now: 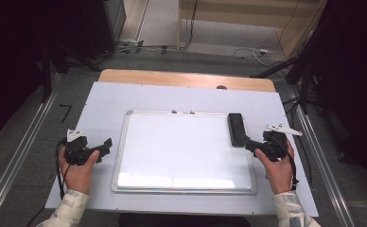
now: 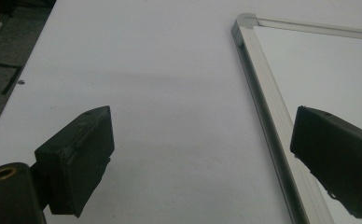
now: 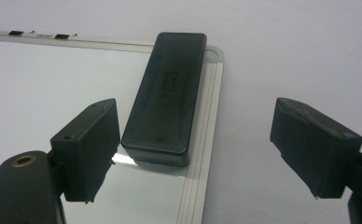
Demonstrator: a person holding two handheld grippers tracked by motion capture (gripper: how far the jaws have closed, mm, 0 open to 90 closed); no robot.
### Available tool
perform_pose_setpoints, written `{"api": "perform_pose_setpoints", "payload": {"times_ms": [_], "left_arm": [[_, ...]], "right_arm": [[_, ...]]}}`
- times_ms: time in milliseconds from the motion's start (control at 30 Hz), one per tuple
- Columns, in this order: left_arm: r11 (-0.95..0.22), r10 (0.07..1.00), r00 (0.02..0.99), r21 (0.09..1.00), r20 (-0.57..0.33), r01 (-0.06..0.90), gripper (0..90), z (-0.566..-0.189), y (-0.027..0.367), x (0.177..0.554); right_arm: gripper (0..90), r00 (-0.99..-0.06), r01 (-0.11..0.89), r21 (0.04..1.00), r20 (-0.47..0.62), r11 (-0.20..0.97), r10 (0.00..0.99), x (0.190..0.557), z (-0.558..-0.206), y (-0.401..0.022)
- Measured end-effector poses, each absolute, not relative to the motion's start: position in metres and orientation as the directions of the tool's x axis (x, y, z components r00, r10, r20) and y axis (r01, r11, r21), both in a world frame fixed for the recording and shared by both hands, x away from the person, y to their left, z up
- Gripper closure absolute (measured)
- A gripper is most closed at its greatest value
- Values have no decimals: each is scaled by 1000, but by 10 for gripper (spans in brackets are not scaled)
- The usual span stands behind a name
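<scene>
Black and oblong, the eraser (image 1: 237, 129) lies on the whiteboard's (image 1: 181, 151) far right corner in the high view, just ahead of the right claw (image 1: 249, 144); the left claw (image 1: 107, 144) rests off the board's left edge on the white worktop (image 1: 106, 99). In the left gripper view, the left claw (image 2: 202, 158) gapes wide over the worktop (image 2: 170, 93) and the board's frame (image 2: 268, 107), holding nothing. In the right gripper view, the right claw (image 3: 193, 154) stands open, its jaws clear of the eraser (image 3: 167, 98) lying along the frame (image 3: 202, 163).

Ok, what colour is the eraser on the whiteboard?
Black eraser, clearest in the right gripper view.
</scene>
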State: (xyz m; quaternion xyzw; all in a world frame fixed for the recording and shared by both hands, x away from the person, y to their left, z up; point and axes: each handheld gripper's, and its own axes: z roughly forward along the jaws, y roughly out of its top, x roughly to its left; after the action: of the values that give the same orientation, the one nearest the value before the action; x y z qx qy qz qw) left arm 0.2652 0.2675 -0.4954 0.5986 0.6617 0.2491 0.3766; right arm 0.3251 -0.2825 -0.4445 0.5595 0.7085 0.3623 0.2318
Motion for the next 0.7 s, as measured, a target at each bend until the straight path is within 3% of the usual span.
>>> {"api": "perform_pose_setpoints", "payload": {"times_ms": [700], "left_arm": [[163,979,1,782,-205,601,67,-495,267,265]], "right_arm": [[147,-243,625,775,81,92,966,315,-445,-297]]}}
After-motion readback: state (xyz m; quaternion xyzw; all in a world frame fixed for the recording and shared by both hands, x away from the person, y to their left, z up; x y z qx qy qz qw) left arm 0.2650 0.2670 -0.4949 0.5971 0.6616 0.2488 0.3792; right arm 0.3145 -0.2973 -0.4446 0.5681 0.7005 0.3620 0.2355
